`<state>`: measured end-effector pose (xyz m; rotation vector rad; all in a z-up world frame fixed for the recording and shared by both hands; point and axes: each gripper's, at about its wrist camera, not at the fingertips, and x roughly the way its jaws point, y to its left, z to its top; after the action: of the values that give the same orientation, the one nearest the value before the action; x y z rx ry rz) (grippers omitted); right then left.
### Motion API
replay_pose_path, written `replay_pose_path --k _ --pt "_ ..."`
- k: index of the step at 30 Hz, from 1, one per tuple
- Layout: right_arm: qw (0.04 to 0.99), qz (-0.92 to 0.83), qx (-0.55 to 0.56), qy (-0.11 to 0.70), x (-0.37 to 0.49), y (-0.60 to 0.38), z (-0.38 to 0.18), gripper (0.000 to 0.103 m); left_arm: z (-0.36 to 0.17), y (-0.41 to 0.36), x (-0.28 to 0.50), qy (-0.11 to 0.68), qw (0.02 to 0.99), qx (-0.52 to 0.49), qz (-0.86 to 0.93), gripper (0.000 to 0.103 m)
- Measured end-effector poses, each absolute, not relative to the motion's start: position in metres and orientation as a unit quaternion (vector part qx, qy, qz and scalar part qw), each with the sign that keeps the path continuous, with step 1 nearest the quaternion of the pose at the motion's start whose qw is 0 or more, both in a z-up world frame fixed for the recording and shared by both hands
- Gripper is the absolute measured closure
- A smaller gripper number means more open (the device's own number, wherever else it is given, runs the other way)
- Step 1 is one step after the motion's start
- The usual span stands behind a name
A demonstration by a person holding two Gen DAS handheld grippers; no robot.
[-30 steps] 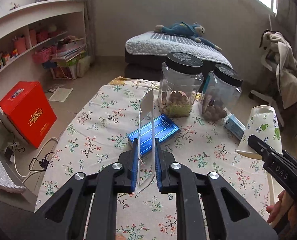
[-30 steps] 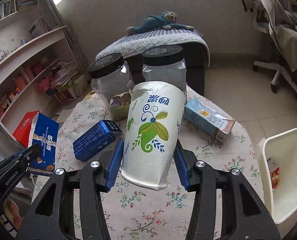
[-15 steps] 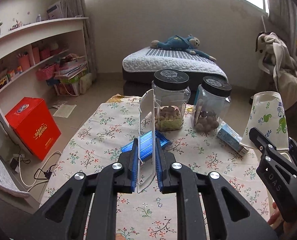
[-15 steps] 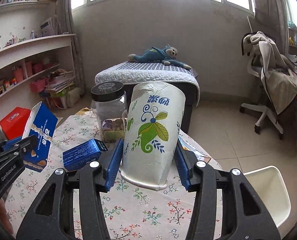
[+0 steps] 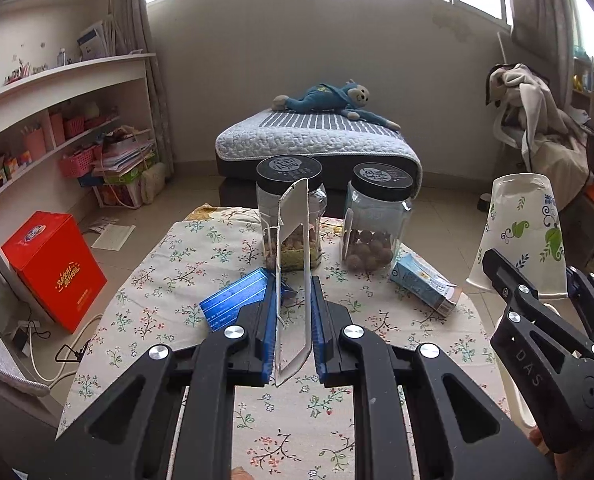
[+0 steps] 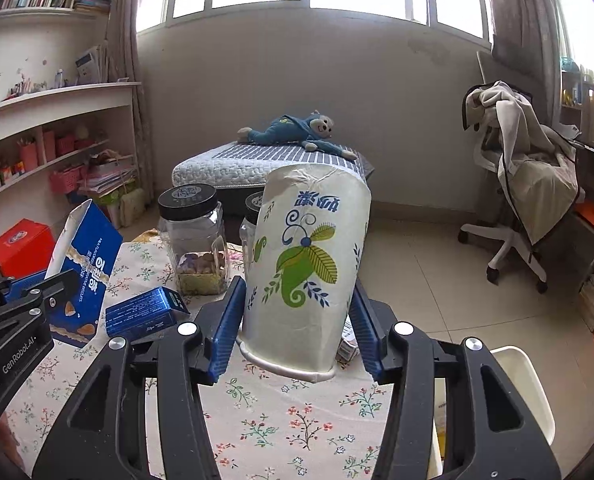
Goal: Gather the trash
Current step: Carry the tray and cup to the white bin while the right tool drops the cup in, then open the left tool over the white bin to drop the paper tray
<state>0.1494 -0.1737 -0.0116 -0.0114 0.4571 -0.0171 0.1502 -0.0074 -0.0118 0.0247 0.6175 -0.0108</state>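
Change: both tools have risen from the surface since a second ago; the views now take in the windows, and the white bin has slid to the lower right.
Left tool (image 5: 293, 312): closed on a flattened blue biscuit box (image 6: 83, 268), held edge-on and upright above the surface (image 5: 145, 320).
Right tool (image 6: 297, 320): clamped on an upside-down paper cup (image 6: 305, 264), rim towards the camera, its closed end crumpled.
Bin (image 6: 525, 384): white, beside the surface on the right and below the cup; something already seems to lie inside, though I cannot make out what.
Left on the surface: a small blue carton (image 5: 237, 300) near the middle and a light-blue drink carton (image 5: 423, 284) lying on its side by the jars.
Jars (image 5: 291, 216): two lidded ones with food inside, probably not trash.
Progress: roughly midway, I'd judge; two pieces are in hand but not yet dropped, and two more wait.
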Motion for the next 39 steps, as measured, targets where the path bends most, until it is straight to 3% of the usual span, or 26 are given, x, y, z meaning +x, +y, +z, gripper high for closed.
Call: replay_pose_path --k 9,19,22,24,26,29,39 --pt "0.973 -0.063 0.018 0.223 0.138 -0.234 -0.006 0.054 -0.015 -0.055 0.142 0.308 0.95 0.037 -0.042 0.086" --pt "0.943 -0.164 0.07 0.282 0.141 -0.34 -0.027 0.053 -0.022 -0.119 0.143 0.322 0.941 0.051 -0.089 0.086" --pt "0.922 -0.193 0.076 0.328 0.144 -0.364 -0.039 0.042 -0.026 -0.147 0.144 0.329 0.937 0.051 -0.107 0.086" --pt "0.911 -0.227 0.087 0.332 0.139 -0.381 -0.042 0.018 -0.027 -0.165 0.145 0.333 0.933 0.053 -0.121 0.086" --pt "0.906 -0.251 0.105 0.326 0.131 -0.4 -0.039 0.018 -0.028 -0.184 0.145 0.335 0.931 0.057 -0.135 0.086" --pt "0.898 -0.29 0.134 0.301 0.116 -0.426 -0.031 0.008 -0.029 -0.215 0.144 0.336 0.926 0.066 -0.158 0.086" --pt "0.885 -0.354 0.17 0.25 0.081 -0.477 -0.012 0.007 -0.031 -0.306 0.142 0.353 0.902 0.078 -0.236 0.085"
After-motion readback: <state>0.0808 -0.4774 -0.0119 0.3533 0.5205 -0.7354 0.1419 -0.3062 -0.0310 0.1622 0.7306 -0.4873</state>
